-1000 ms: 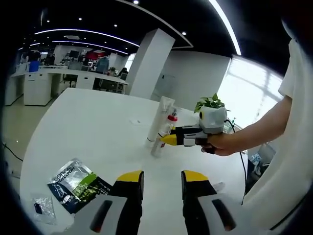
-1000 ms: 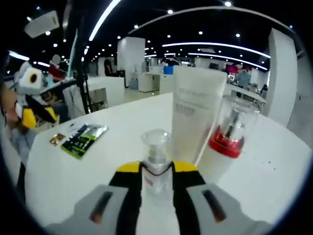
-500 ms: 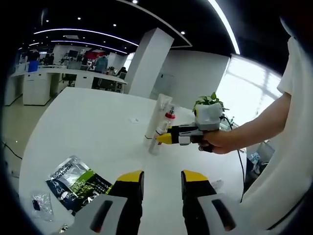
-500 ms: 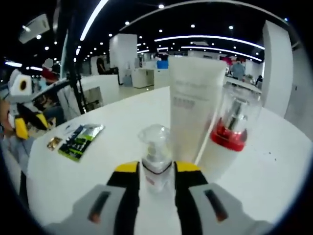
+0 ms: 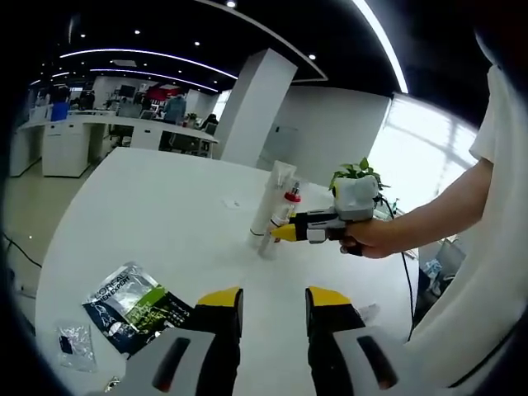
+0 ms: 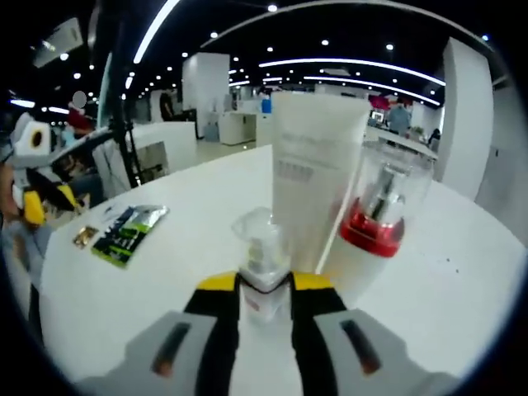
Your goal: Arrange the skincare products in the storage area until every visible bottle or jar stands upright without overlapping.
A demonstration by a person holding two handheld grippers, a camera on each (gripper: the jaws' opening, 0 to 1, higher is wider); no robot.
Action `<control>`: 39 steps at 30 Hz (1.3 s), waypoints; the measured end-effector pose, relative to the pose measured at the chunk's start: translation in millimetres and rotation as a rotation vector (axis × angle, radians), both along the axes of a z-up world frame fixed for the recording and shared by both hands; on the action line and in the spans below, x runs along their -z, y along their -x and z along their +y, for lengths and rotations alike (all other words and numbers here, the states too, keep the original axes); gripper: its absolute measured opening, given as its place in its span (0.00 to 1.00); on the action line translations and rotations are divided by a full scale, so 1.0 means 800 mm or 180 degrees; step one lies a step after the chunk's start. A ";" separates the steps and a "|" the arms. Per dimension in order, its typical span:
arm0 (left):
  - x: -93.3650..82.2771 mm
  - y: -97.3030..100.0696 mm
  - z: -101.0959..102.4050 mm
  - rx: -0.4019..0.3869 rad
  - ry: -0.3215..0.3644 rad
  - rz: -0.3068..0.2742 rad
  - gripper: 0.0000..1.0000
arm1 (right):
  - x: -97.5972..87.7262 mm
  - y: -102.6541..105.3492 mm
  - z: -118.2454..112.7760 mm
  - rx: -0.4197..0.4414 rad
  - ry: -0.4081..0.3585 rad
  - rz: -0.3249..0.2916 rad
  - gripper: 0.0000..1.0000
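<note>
the right hand-held gripper (image 6: 264, 289) has its two yellow-tipped jaws closed around a small clear bottle (image 6: 261, 262), clamped at the body just under its rounded cap. the bottle stands upright on the white counter (image 6: 148, 280), just in front of a tall white tube (image 6: 316, 181) and next to a clear bottle with a red collar (image 6: 375, 216), both also upright. whether the small bottle touches the tube is hard to tell. in the left gripper view the same cluster sits far across the counter, with the right hand-held gripper (image 5: 280, 233) reaching in to it from a person's hand (image 5: 371, 241)

the left hand-held gripper (image 5: 272, 301) is idle, jaws apart with nothing between them, well away from the bottles. a dark and green sachet (image 5: 136, 307) lies flat near it, with a small clear packet (image 5: 73, 345) beside

the step in hand looks like placing the small bottle. next it calls for easing the jaws open gently so it stays standing, clear of its neighbours, then backing straight out
</note>
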State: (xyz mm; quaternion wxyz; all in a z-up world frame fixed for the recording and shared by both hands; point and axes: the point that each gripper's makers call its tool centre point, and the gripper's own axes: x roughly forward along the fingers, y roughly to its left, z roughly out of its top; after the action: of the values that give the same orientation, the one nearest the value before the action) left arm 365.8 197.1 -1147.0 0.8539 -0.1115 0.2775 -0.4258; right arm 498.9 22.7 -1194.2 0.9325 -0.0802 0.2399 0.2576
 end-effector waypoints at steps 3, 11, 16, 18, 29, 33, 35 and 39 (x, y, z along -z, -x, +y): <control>0.000 0.001 -0.002 0.0008 0.0000 0.0002 0.30 | 0.000 -0.001 -0.001 0.0013 -0.0032 0.0008 0.21; 0.000 0.001 0.000 0.0009 -0.0010 0.0007 0.30 | 0.000 -0.004 -0.001 0.0010 -0.0097 0.0025 0.22; 0.000 0.001 0.000 0.0003 -0.0007 0.0005 0.30 | 0.005 0.001 -0.002 0.0036 -0.0126 0.0105 0.24; 0.001 0.001 0.000 0.0007 -0.0012 0.0010 0.30 | 0.006 0.003 -0.004 0.0043 -0.0129 0.0119 0.24; 0.003 0.003 -0.003 0.0045 -0.0028 0.0004 0.30 | 0.008 0.011 -0.010 0.0055 -0.0077 0.0181 0.18; 0.002 0.003 -0.003 0.0048 -0.0027 0.0002 0.30 | 0.011 0.014 -0.011 0.0032 -0.0044 0.0210 0.17; 0.003 0.003 -0.002 0.0050 -0.0032 0.0001 0.30 | 0.011 0.014 -0.013 0.0031 -0.0027 0.0208 0.16; 0.002 0.002 -0.001 0.0033 -0.0012 0.0015 0.30 | 0.009 0.012 -0.014 0.0023 -0.0021 0.0197 0.13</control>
State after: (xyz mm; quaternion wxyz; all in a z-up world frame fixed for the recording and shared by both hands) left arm 364.3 196.1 -1148.4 0.8513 -0.1094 0.2809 -0.4295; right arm 489.6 11.7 -1201.8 0.9259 -0.0683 0.2681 0.2574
